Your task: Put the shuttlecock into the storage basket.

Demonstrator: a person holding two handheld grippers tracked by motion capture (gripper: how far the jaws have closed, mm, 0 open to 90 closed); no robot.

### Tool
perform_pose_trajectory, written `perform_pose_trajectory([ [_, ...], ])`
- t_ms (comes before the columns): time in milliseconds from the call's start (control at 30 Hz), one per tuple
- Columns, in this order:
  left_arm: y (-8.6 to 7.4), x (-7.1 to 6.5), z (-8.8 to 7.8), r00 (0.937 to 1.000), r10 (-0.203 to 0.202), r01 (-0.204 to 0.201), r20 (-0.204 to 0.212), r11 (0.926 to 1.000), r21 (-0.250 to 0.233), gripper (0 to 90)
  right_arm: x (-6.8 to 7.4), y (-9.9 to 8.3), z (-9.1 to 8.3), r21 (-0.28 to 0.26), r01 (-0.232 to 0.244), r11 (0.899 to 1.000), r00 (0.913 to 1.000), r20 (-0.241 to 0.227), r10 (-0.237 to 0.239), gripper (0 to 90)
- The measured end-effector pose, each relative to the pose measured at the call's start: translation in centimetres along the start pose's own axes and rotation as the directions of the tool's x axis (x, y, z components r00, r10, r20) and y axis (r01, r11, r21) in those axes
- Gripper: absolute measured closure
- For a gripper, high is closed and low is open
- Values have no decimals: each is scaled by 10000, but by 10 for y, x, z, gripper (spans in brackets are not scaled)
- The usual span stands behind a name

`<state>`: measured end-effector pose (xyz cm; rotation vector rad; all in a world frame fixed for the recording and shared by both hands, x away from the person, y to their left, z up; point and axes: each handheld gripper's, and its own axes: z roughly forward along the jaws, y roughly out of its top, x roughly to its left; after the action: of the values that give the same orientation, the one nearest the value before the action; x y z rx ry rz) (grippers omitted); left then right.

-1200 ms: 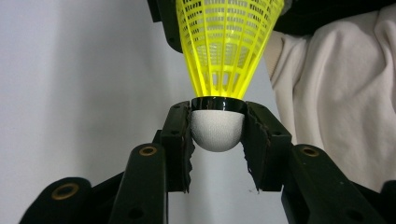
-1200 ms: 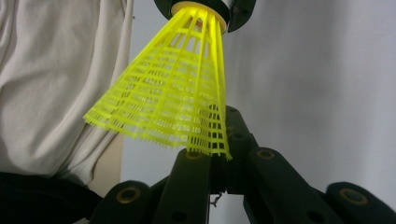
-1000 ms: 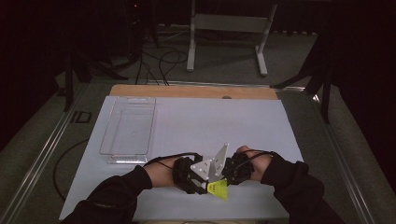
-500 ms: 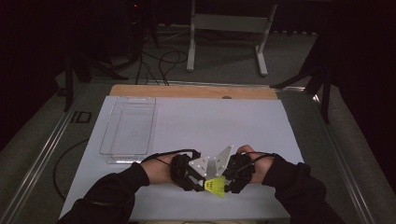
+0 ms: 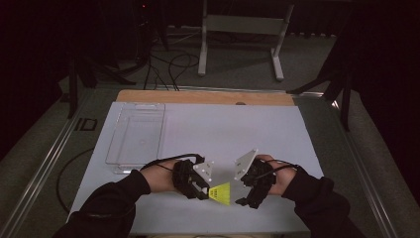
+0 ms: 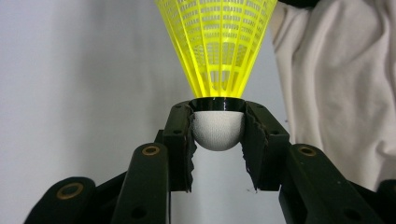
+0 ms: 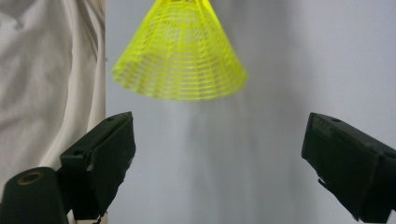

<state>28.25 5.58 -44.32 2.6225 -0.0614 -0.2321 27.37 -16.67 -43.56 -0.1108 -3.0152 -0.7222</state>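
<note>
Hands: we see both forearms in dark sleeves come in from the near edge of the table [image 5: 277, 129], wrists turned toward each other, the two grippers facing across a small gap.
Left gripper [image 5: 204, 190]: its jaws are clamped on the white cork of the yellow shuttlecock [image 5: 221, 193]; we see it pointing to the right, low over the white sheet.
Right gripper [image 5: 244, 194]: its jaws have just been opening and now stand wide, with nothing pressed between them; the shuttlecock's skirt lies just beyond their tips.
Shuttlecock: near the front edge of the table, between the two grippers, cork toward the left one and skirt toward the right one.
Tray [image 5: 136, 136]: clear plastic, at the left of the table, well apart from the hands; we see nothing in it.
Left gripper view: we make out the round cork [image 6: 217, 129] seated between the pads under a black band, which the high view is too small to show.
Right gripper view: we see the open end of the skirt [image 7: 180, 58] and a white cloth [image 7: 49, 74] at the left.
</note>
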Motion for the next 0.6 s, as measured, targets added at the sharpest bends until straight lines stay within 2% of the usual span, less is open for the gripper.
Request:
perform_pose_trajectory([
  [200, -7, 3, -11, 9986, -504, 507, -129, 9986, 164, 652, 1, -14, -6, -654, -397, 9971, 9980, 475, 429, 98],
  [333, -12, 4, -22, 9969, -721, 726, -312, 9972, 154, 653, 4, -25, -8, -1131, -547, 9921, 9930, 979, 659, 92],
  [400, -15, 4, -28, 9965, -706, 709, -451, 9975, 54, 653, 4, -30, -8, -1328, -579, 9895, 9898, 1217, 742, 92],
  [433, -16, 5, -31, 9962, -793, 796, -372, 9968, 43, 653, 4, -33, -9, -1438, -624, 9876, 9889, 1247, 806, 92],
  [600, -24, 7, -46, 9928, -1033, 1028, -600, 9946, -104, 653, 8, -43, -11, -1777, -880, 9801, 9839, 1384, 1134, 93],
])
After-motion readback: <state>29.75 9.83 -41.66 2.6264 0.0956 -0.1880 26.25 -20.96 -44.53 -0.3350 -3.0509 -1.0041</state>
